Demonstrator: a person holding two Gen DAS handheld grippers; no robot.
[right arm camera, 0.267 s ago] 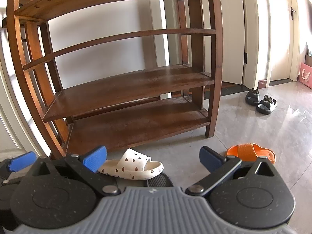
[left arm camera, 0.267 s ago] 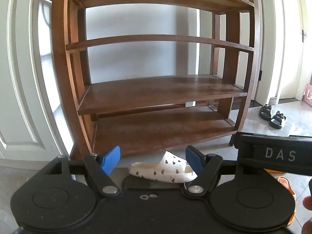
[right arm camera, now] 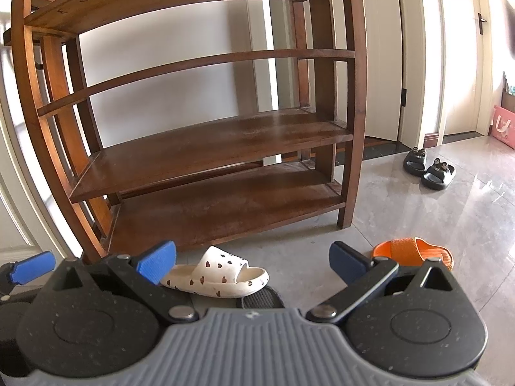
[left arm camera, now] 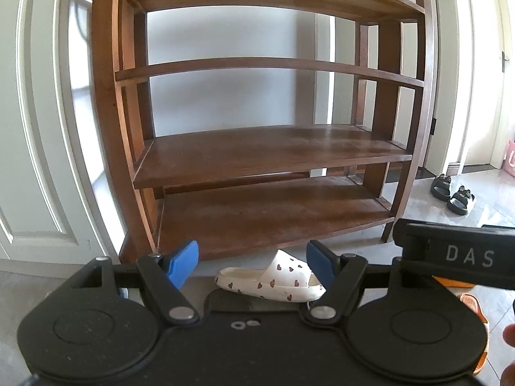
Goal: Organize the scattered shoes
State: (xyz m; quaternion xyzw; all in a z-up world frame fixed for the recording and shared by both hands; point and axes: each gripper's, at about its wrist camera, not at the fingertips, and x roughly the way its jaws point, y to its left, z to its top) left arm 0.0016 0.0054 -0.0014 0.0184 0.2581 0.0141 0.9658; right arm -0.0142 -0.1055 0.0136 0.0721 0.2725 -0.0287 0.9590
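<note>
Slippers scattered on grey tile floor (right arm camera: pixel 418 212) in front of wooden shoe rack (right arm camera: pixel 206 151). White slipper with dark heart print (right arm camera: pixel 215 275) lies on its sole just in front of the rack's bottom shelf, toe pointing left, opening to the right; in the left wrist view the same white slipper (left arm camera: pixel 273 276) sits between the blue pads. Something dark and ribbed shows partly under or behind its near edge, too hidden to tell what. Orange slipper (right arm camera: pixel 413 251) lies on the floor to the right of the white one, apart from it, past the rack's right front leg; only an orange sliver (left arm camera: pixel 473 302) shows in the left view. Pair of black sandals (right arm camera: pixel 429 169) sits side by side farther back on the right, near a doorway, well apart from the rest. Rack shelves hold no shoes. Left gripper (left arm camera: pixel 252 260) hovers low over the floor, jaws spread wide, nothing between them, white slipper ahead of the tips. Right gripper (right arm camera: pixel 252 262) likewise spread wide and holding nothing, white slipper near its left pad, orange slipper beyond its right pad. Pink bag (right arm camera: pixel 503 125) at far right edge by the wall. White panelled door (left arm camera: pixel 35 122) left of the rack.
</note>
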